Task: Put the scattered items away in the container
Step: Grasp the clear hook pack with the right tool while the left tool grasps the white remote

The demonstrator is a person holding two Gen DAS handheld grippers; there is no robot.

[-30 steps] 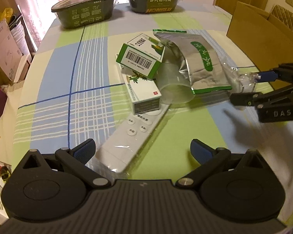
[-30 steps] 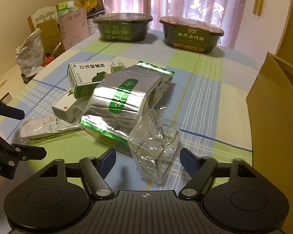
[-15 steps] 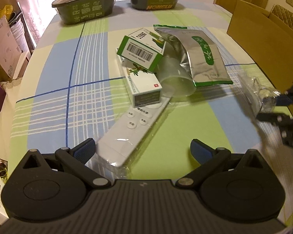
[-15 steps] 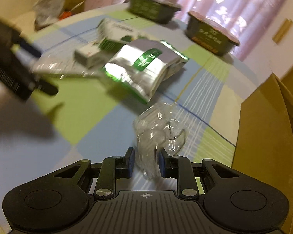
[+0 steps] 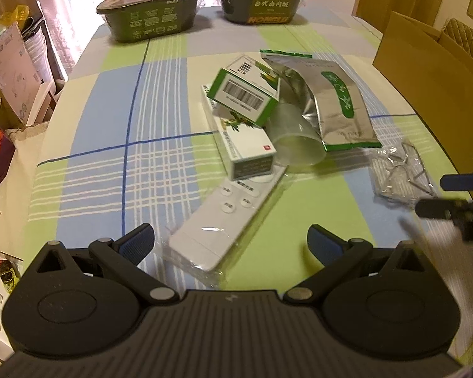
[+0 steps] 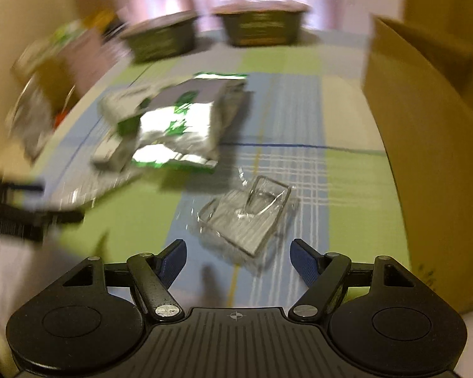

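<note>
1. The clear packet (image 6: 246,220) lay on the table just beside the cardboard box (image 6: 425,157).
2. The right gripper (image 6: 238,258), jaws wide and empty, sat nearest, directly behind it.
3. The left gripper (image 5: 230,241) was wide and empty too.

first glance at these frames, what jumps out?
A heap mid-table: a green-and-white box atop a longer white box, a silver pouch beside them, and a bagged white remote pointing at the open left claw. Right of the heap, a crinkly clear packet lies before the open right claw, beside the cardboard box.
</note>
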